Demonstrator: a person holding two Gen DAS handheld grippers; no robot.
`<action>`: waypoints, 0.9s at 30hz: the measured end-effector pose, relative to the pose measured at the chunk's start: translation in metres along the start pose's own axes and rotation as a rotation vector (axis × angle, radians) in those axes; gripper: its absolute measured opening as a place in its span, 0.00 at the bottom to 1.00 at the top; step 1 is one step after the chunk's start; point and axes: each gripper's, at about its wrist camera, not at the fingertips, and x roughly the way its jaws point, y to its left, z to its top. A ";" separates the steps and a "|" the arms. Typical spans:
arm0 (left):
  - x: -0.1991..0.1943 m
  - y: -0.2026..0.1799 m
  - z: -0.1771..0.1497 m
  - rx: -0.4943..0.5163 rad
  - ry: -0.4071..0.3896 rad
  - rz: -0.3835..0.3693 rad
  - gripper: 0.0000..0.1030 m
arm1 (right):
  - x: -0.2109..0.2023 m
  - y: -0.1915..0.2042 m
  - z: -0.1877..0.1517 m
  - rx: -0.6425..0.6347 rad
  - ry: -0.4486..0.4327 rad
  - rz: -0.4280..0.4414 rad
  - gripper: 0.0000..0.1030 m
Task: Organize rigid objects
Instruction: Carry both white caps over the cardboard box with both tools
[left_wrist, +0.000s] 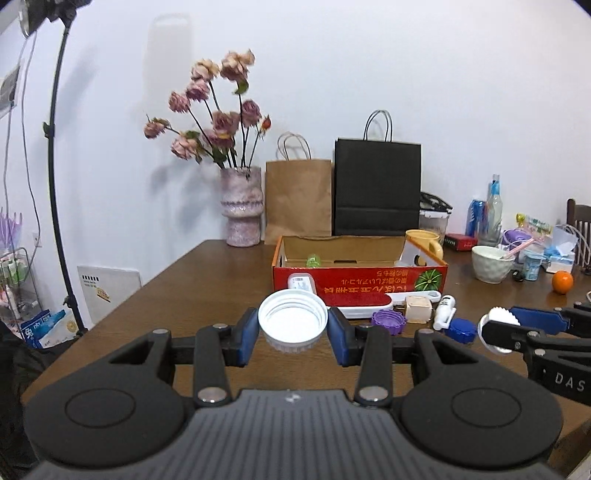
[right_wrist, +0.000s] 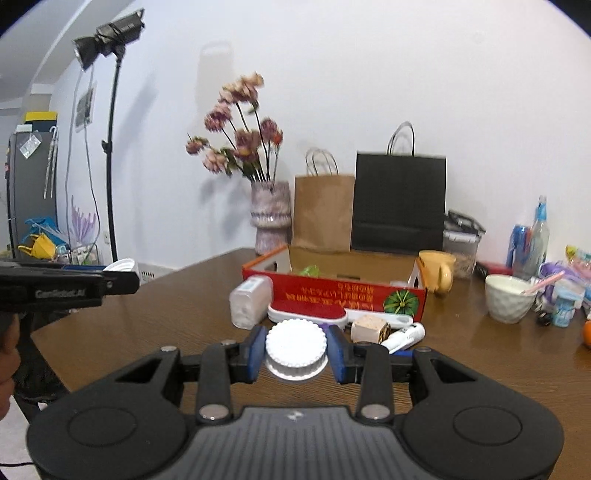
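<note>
My left gripper (left_wrist: 293, 326) is shut on a white screw cap (left_wrist: 293, 316), which it holds open side up above the brown table (left_wrist: 207, 280). My right gripper (right_wrist: 296, 356) is shut on a white ridged lid (right_wrist: 295, 343), flat top up. Each shows in the other's view: the right gripper (left_wrist: 498, 328) with its lid (left_wrist: 501, 315) at the right, the left gripper (right_wrist: 118, 276) with its cap (right_wrist: 120, 265) at the left. Ahead stands an open red cardboard box (left_wrist: 360, 286) with a green object (left_wrist: 314, 260) inside.
In front of the box lie a purple cap (left_wrist: 388, 320), a blue cap (left_wrist: 461, 329), a beige cube (left_wrist: 418, 308), a white tube (left_wrist: 445, 310), a red-topped brush (left_wrist: 354, 301) and a white container (right_wrist: 249, 301). Behind stand a flower vase (left_wrist: 242, 210) and two paper bags. A mug (left_wrist: 424, 240), bowl (left_wrist: 491, 264) and orange (left_wrist: 562, 282) sit right.
</note>
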 end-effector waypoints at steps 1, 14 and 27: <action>-0.010 0.001 -0.002 0.003 -0.011 0.000 0.39 | -0.007 0.004 -0.001 -0.008 -0.009 -0.005 0.34; -0.069 0.005 -0.004 0.002 -0.115 -0.013 0.39 | -0.077 0.021 0.001 -0.052 -0.106 -0.044 0.34; -0.043 0.008 -0.003 -0.008 -0.076 -0.018 0.39 | -0.050 0.007 0.002 -0.031 -0.072 -0.048 0.34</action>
